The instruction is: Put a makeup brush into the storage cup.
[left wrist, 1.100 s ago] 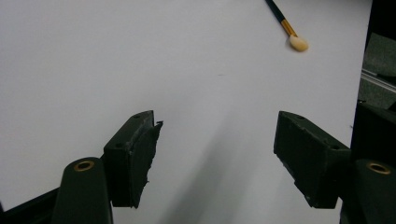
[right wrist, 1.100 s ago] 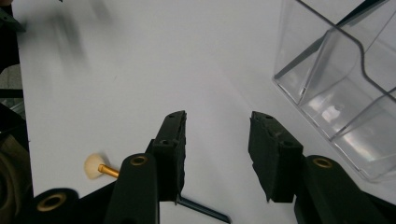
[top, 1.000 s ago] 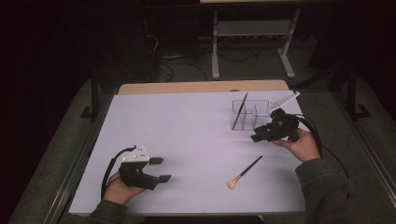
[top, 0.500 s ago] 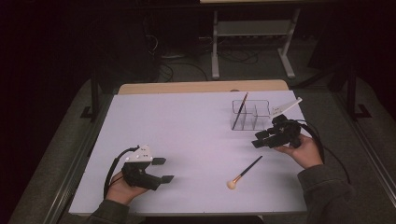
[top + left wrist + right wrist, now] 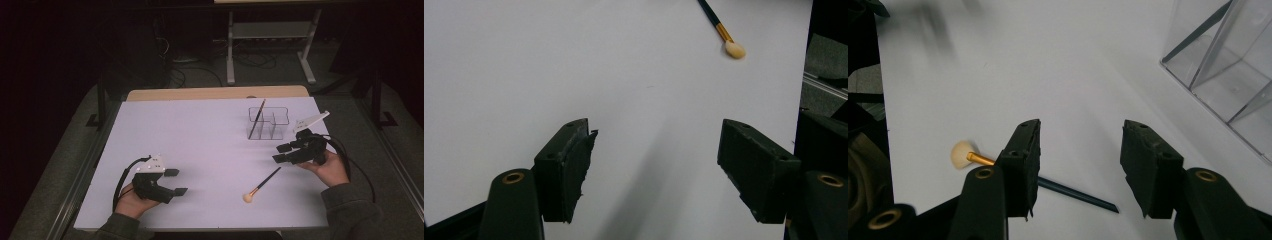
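A makeup brush (image 5: 261,186) with a pale head and dark handle lies on the white table (image 5: 200,140), near the front right. A clear divided organizer (image 5: 272,125) stands at the back right with a dark stick (image 5: 257,118) leaning in it. My right gripper (image 5: 280,153) hovers between organizer and brush; its jaws have just been opening and nothing is between them. In the right gripper view (image 5: 1080,130) the brush (image 5: 973,158) lies on the table below and passes behind one jaw. My left gripper (image 5: 176,181) rests open at the front left, empty (image 5: 656,135), with the brush (image 5: 724,35) far ahead.
The table's far wooden edge (image 5: 215,93) borders dark floor with cables and a metal stand (image 5: 270,30) behind. The organizer's clear wall (image 5: 1223,65) rises close to the right gripper's side. White tabletop spreads between the two hands.
The right gripper has drawn back a little from the organizer toward the person and its jaws stand wider. The left gripper and the brush have stayed in place.
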`<state>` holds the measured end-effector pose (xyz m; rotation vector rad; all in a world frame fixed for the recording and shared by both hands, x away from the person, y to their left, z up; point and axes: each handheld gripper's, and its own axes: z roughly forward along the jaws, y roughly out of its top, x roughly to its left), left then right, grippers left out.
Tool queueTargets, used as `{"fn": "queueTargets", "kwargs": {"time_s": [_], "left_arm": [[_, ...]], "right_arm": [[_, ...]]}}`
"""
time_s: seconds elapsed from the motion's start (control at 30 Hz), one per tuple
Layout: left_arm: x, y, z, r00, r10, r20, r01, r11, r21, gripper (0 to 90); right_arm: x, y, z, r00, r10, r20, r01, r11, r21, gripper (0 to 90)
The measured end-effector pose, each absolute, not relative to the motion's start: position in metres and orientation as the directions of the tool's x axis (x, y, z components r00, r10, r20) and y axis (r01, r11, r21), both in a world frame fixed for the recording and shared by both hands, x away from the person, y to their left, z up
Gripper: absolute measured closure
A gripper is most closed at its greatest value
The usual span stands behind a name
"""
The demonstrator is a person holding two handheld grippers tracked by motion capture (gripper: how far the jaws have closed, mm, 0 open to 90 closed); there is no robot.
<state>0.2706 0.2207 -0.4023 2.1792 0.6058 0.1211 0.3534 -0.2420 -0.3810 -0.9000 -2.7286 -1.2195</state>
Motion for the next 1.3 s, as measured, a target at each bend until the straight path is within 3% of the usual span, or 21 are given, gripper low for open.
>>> {"fn": "queueTargets", "kwargs": {"time_s": [1.3], "left_arm": [[0.268, 0.205, -0.402, 0.885, 0.451, -0.114, 0.371, -0.537, 0.757, 29.1]], "right_arm": [[0.335, -0.248, -0.391, -0.848, 0.477, 0.231, 0.491, 0.540, 0.683, 48.2]]}}
